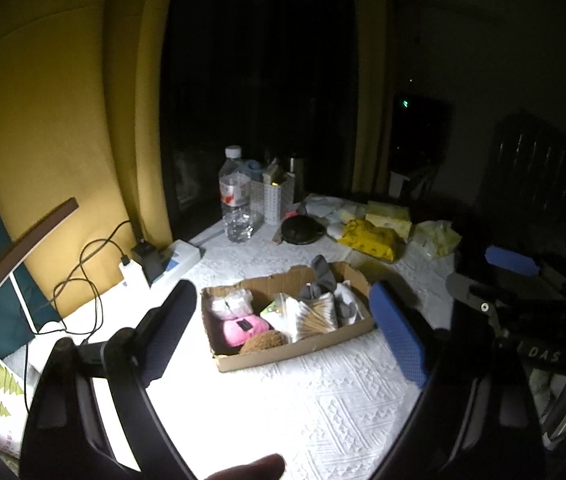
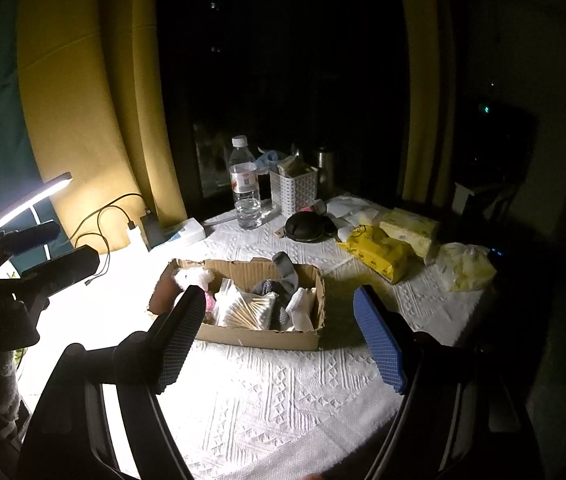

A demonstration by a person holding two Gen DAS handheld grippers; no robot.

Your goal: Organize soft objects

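A shallow cardboard box [image 1: 303, 350] stands on the white table. In it lie a pink plush [image 1: 243, 330], a brown plush [image 1: 263, 342], a bag of cotton swabs [image 1: 315, 316], grey socks [image 1: 319, 280] and a white sock [image 1: 347, 300]. The box also shows in the right wrist view [image 2: 259, 338], with swabs [image 2: 247, 308] and socks [image 2: 287, 276]. My left gripper [image 1: 283, 328] is open and empty, hovering just before the box. My right gripper [image 2: 279, 340] is open and empty, in front of the box. The right gripper also appears at the right edge of the left wrist view [image 1: 511, 276].
Behind the box stand a water bottle [image 1: 236, 196], a white basket [image 1: 273, 196], a black round case [image 1: 303, 230], a yellow wipes pack [image 1: 371, 240] and tissue packs [image 1: 389, 216]. A power strip with cables [image 1: 163, 260] and a desk lamp [image 2: 31, 200] are at the left.
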